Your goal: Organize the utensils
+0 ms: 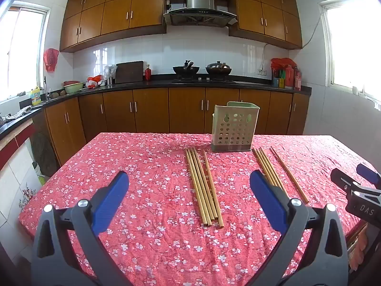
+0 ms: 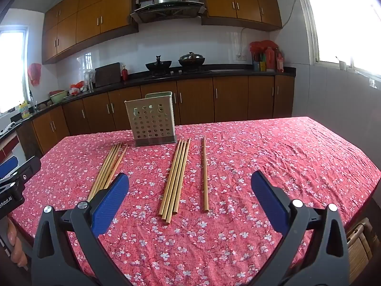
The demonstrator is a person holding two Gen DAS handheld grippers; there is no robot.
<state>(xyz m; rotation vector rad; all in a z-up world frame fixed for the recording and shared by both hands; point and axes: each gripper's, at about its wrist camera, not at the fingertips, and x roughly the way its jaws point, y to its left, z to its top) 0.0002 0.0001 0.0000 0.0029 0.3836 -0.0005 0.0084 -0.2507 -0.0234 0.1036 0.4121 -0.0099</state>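
Bench (image 1: 133, 214) covered by red floral cloth (image 2: 285, 166), wrinkled. On it: perforated holder (image 1: 233, 128) upright near the far edge; left chopstick bundle (image 1: 202, 186) just in front of it, one stick slightly split off; right bundle (image 2: 176, 178) beside it; single chopstick (image 2: 205, 174) lying apart, right of that bundle. All sticks lie flat, pointing toward the holder.

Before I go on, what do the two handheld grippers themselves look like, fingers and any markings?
The left gripper and right gripper match: dark grey plastic arms with triangular cut-outs and silver screws, tipped by ribbed blue fingers. White lettering marks both bodies, partly cut off. No sleeve is visible.
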